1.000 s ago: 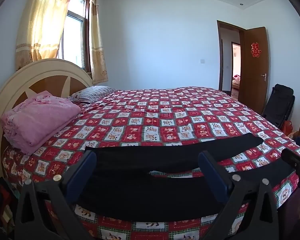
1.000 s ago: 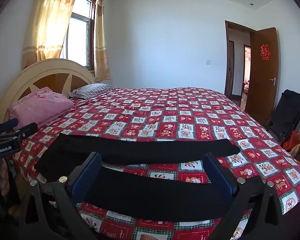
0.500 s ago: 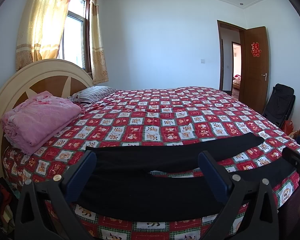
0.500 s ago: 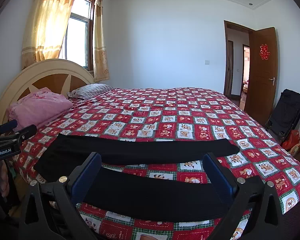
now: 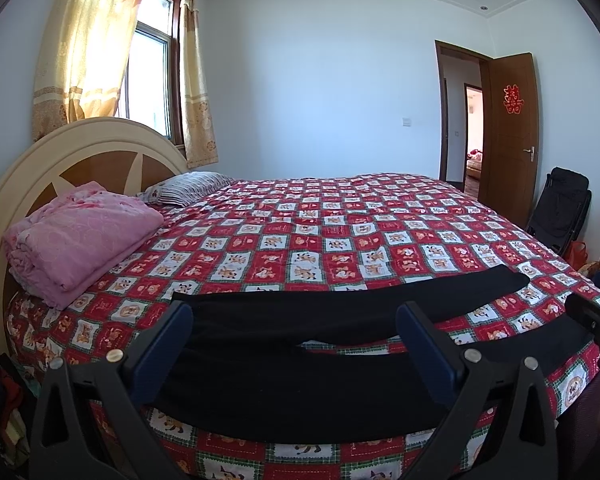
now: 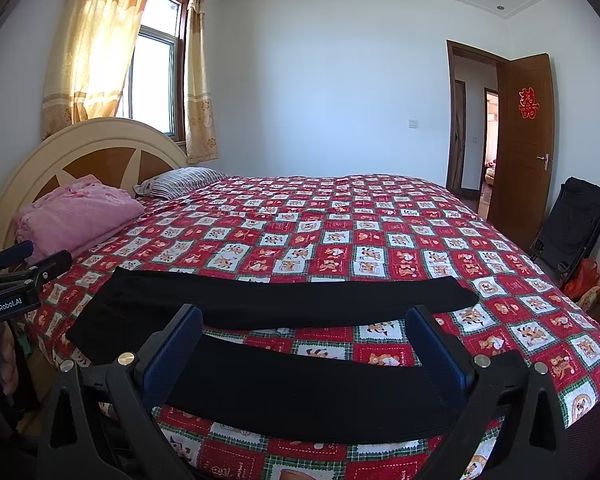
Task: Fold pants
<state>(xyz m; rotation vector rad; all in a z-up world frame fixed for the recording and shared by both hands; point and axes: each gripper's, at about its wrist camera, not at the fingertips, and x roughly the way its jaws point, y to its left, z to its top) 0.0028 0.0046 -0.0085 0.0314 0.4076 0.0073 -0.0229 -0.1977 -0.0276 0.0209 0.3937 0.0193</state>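
Hovering low in the frame, the left gripper point(image 5: 294, 344) and the right gripper point(image 6: 306, 346) are both spreading their fingers wide, holding nothing. Just beyond them the black pants point(image 6: 284, 364) are lying flat across the lower middle, legs parted, on the checked bedspread point(image 6: 340, 232). Pinching waistband and hem of the nearer leg together should be keeping the fold square. Farther back, upper left, a pink blanket point(image 5: 80, 236) is sitting.

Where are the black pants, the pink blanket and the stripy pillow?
black pants point(image 6: 300, 392), right wrist view, on the near leg.
pink blanket point(image 5: 84, 236), left wrist view, on the top of the folded pile.
stripy pillow point(image 5: 188, 192), left wrist view, on the middle of its striped top.
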